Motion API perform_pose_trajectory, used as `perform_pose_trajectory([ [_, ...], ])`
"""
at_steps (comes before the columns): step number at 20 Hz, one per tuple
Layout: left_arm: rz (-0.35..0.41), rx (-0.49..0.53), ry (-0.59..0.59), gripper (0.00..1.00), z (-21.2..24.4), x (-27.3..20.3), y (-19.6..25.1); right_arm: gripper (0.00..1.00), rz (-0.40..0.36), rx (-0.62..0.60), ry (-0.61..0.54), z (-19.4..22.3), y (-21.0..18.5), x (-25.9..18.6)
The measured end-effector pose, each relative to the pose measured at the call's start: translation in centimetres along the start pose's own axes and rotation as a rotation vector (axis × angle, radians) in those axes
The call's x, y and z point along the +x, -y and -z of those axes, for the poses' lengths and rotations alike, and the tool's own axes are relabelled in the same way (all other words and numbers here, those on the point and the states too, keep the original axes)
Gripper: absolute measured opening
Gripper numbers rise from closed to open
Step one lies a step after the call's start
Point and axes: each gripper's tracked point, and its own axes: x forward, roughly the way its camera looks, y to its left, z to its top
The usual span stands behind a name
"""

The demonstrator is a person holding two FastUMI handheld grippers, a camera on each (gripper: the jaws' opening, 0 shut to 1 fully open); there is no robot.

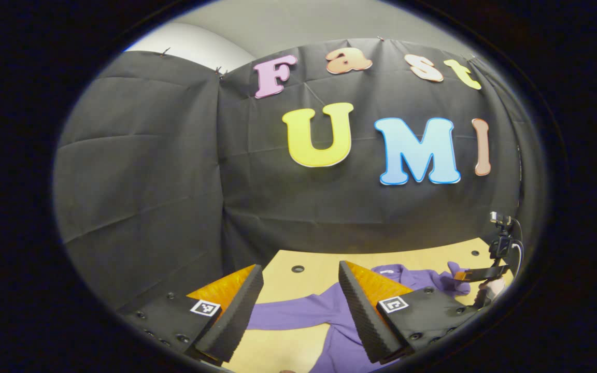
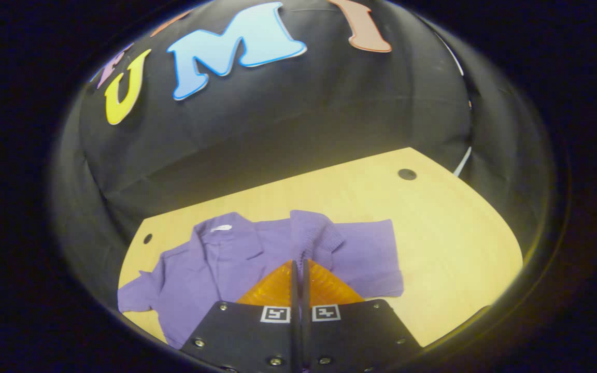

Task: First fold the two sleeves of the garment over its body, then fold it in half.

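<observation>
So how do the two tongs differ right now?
The left tongs stand wide open and hold nothing, hovering above the purple fabric garment. The right tongs are closed, pinching a ribbed sleeve cuff of that garment and holding it over the body. The left tongs are up over the spread sleeve; the right tongs are at a fold. Both work over the same pale wooden table.

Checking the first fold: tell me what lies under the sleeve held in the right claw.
The right claw pinches the raised sleeve over the purple shirt. Shirt body lies beneath it on the wooden table; fabric directly under the claw is hidden.
</observation>
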Motion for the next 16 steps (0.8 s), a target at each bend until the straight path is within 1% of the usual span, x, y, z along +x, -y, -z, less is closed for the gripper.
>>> perform_pose_trajectory([
  [5, -0.052, 0.009, -0.01, 0.96, 1.2, -0.5, -6.3, 0.01, -0.086, -0.047, -0.032, 2.0, -9.9, 1.7],
  [10, -0.14, 0.001, -0.026, 0.96, 2.3, -1.1, -12.1, 0.01, -0.178, -0.123, -0.085, 5.2, -18.8, 2.8],
  [13, -0.19, -0.008, -0.042, 0.96, 3.7, -2.1, -15.3, 0.01, -0.218, -0.183, -0.122, 7.7, -23.0, 3.4],
  [16, -0.231, -0.012, -0.055, 0.95, 4.8, -2.9, -17.7, 0.01, -0.238, -0.227, -0.172, 10.4, -26.0, 4.1],
])
